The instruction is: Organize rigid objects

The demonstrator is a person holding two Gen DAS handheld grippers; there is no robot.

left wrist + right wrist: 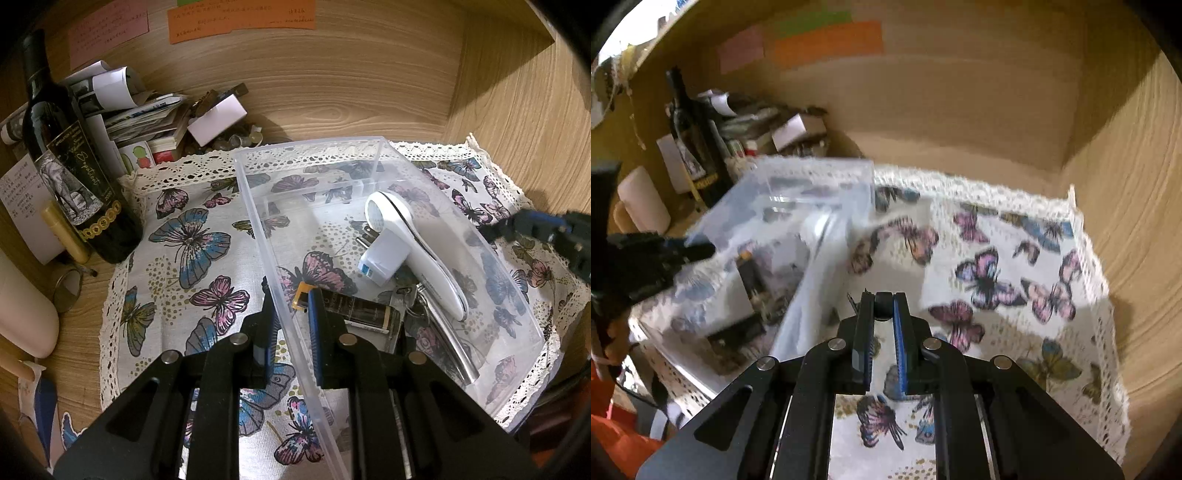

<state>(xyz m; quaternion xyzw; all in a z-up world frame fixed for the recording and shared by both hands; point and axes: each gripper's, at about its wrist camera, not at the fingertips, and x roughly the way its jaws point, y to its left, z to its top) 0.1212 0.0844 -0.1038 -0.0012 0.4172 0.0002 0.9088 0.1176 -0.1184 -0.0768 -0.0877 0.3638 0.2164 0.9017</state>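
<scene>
The clear plastic bin (pixel 369 162) sits on the butterfly-print cloth (pixel 192 236) inside a wooden shelf, near the wine bottle (pixel 70 177) and a heap of papers (pixel 133 110) at the back left. In the bin lie a white handheld device (pixel 417 240), a white plug adapter (pixel 386 256), a dark tube (pixel 362 310) and some metal pieces. The left gripper (pixel 290 317) is clamped on the bin's near side wall, one finger outside and one inside. The right gripper (pixel 882 306) has its fingers drawn together on nothing, above the bare cloth beside the bin.
</scene>
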